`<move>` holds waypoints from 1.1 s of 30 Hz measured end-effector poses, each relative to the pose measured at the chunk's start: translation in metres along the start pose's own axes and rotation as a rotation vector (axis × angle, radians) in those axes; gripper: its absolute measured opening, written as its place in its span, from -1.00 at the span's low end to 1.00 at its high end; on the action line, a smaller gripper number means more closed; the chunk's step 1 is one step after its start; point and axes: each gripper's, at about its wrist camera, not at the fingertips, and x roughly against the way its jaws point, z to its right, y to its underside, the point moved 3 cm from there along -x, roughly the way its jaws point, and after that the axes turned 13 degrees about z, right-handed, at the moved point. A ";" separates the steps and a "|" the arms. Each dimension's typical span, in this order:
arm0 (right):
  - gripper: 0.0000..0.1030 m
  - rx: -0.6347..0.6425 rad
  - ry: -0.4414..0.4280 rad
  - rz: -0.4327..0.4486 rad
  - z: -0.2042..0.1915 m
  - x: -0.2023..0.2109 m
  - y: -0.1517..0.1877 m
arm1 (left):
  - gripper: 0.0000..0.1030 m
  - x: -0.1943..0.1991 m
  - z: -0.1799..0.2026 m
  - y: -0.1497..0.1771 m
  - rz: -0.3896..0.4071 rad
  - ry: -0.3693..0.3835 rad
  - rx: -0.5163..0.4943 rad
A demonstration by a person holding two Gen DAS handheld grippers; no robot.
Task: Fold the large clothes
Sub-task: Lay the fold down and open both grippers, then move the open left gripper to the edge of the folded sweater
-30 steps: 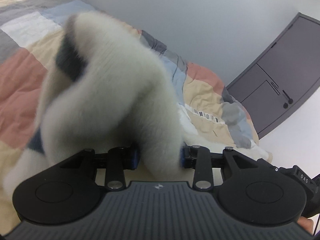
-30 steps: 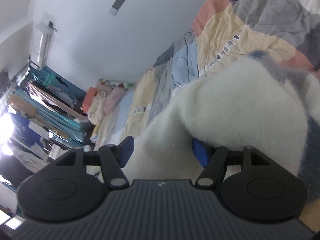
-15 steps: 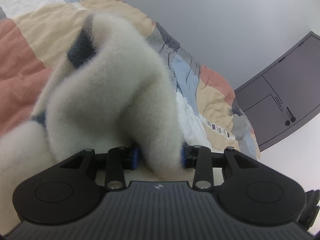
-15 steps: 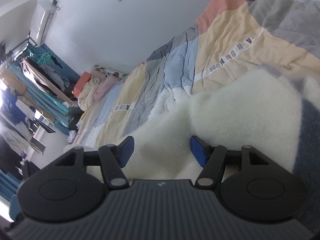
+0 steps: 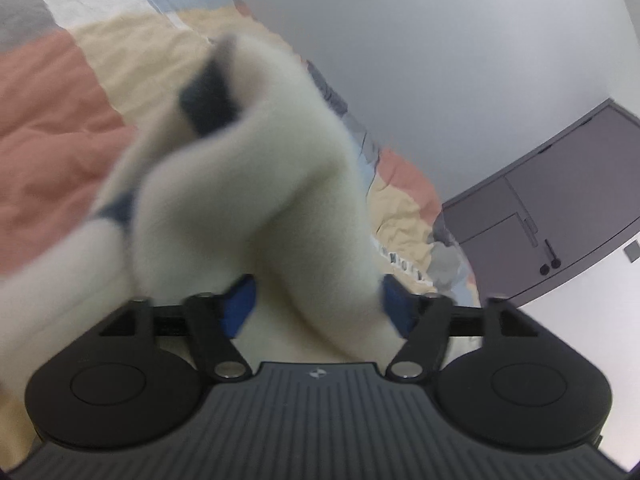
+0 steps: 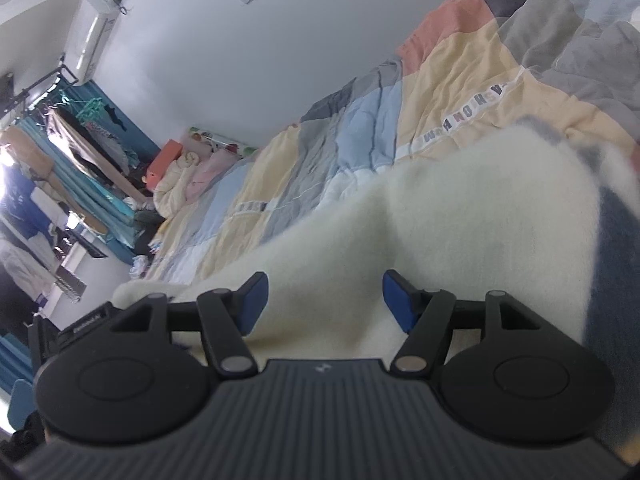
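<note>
A fluffy white garment with dark blue stripes (image 5: 240,184) fills the left wrist view, bunched and raised above the patchwork bed quilt (image 5: 52,120). My left gripper (image 5: 316,304) has its blue pads spread apart, with a fold of the garment lying loosely between them. In the right wrist view the same white garment (image 6: 460,216) lies spread on the quilt (image 6: 460,92). My right gripper (image 6: 324,300) is open just above it, with white fabric between and under the pads.
A grey door (image 5: 560,216) stands to the right of the bed in the left wrist view. In the right wrist view, a pile of pink and cream bedding (image 6: 188,176) sits at the bed's far end, and a clothes rack (image 6: 80,132) stands at the left.
My left gripper's pads have spread wider around the fold they pinched. My right gripper stayed open and the garment sank lower onto the quilt.
</note>
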 end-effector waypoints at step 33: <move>0.27 0.449 0.323 0.080 0.023 -0.045 -0.004 | 0.57 -0.074 0.017 0.031 0.024 -0.217 -0.590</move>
